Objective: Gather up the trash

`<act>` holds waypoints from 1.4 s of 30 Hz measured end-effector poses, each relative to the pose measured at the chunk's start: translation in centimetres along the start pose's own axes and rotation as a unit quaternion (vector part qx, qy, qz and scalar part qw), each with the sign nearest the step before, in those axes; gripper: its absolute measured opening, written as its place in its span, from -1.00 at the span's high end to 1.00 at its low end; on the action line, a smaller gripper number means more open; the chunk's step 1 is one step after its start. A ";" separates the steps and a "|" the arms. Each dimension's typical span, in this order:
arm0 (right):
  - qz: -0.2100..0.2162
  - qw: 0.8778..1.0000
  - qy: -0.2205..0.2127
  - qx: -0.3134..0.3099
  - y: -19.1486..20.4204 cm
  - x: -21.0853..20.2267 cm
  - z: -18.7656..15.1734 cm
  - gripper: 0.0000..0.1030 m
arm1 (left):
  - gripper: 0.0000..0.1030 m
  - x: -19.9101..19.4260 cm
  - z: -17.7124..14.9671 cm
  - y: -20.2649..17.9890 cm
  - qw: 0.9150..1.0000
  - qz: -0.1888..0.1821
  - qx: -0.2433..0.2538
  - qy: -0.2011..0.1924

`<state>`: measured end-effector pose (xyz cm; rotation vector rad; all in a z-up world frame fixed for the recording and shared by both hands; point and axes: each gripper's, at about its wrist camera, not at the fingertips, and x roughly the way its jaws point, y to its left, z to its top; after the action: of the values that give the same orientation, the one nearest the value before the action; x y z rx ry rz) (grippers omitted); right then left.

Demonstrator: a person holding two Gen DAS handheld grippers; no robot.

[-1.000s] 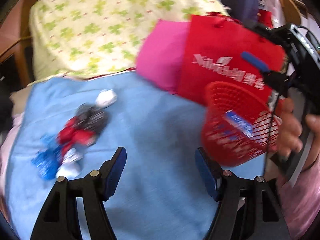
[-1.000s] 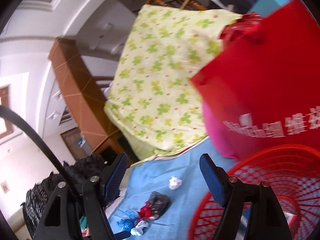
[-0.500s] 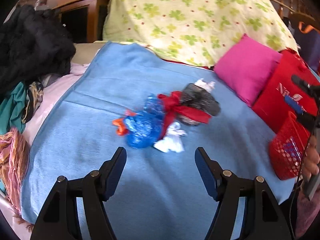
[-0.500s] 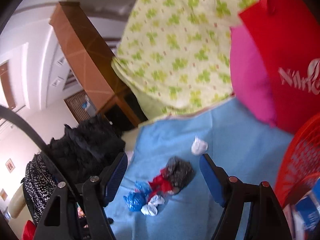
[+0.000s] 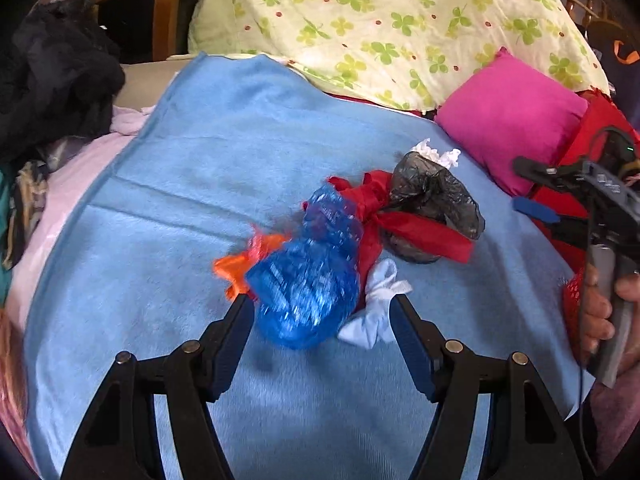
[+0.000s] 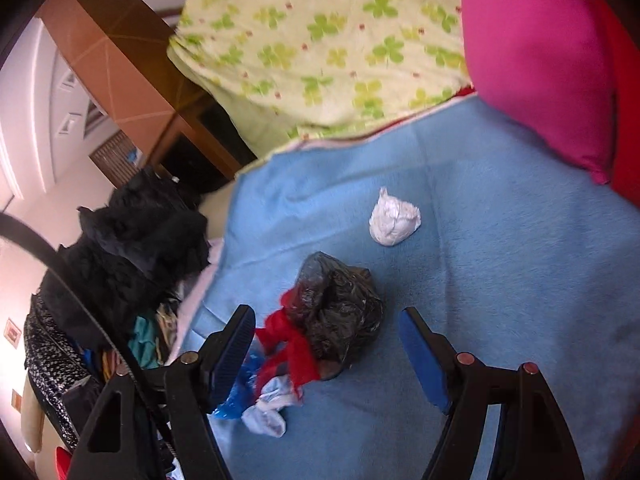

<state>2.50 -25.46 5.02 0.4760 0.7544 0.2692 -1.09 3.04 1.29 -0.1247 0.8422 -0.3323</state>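
Note:
A heap of trash lies on the blue blanket (image 5: 192, 184): a crumpled blue plastic bag (image 5: 308, 284), an orange scrap (image 5: 240, 264), a red bag (image 5: 404, 224), a black bag (image 5: 436, 196), a white scrap (image 5: 380, 304) and a white paper ball (image 5: 436, 154). My left gripper (image 5: 322, 320) is open, its jaws on either side of the blue bag. My right gripper (image 6: 328, 340) is open above the black bag (image 6: 340, 312), with the red bag (image 6: 292, 344) and paper ball (image 6: 394, 220) in its view. A bit of the red basket (image 5: 574, 300) shows by the right hand.
A pink pillow (image 5: 512, 116) and a clover-print quilt (image 5: 400, 20) bound the blanket at the back. Dark clothes (image 5: 52, 76) are piled at the left. A red paper bag (image 5: 600, 120) stands at the right beside my right gripper's handle (image 5: 604, 216).
My left gripper has moved forward onto the trash heap; the blue bag now sits between its jaws. My right gripper has swung down toward the black bag, and the basket has left its view.

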 end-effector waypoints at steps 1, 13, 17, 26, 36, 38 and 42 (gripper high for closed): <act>-0.005 1.000 0.003 -0.007 0.0 0.8 0.3 -0.49 | -0.37 0.3 0.3 -0.1 1.000 -0.003 0.004 -0.002; -0.032 0.995 0.074 -0.050 0.4 10.0 0.7 -0.21 | 0.06 3.8 1.1 0.6 0.998 -0.037 -0.028 0.044; -0.044 0.992 0.099 -0.070 0.8 11.2 -0.6 0.16 | 0.12 3.7 1.0 0.5 0.998 -0.040 -0.024 0.041; -0.059 0.992 0.100 -0.050 0.8 6.4 -1.3 0.22 | 0.24 2.3 1.0 1.1 0.998 -0.053 -0.027 0.034; -0.045 0.995 0.084 -0.025 -0.5 -0.2 -2.1 0.22 | 0.32 -1.2 -0.5 1.2 0.997 -0.070 -0.027 0.016; -0.046 0.994 0.093 -0.023 -0.7 -0.9 -3.1 0.22 | 0.32 -1.9 -0.9 1.1 0.997 -0.073 -0.024 0.018; -0.064 0.989 0.125 -0.042 0.0 -1.2 -5.3 0.02 | 0.23 -2.6 -1.2 1.0 0.999 -0.048 -0.015 0.020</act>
<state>-2.10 -24.28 2.38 0.3163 1.0097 0.2419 -3.35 4.91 2.07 -0.1881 0.8825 -0.4132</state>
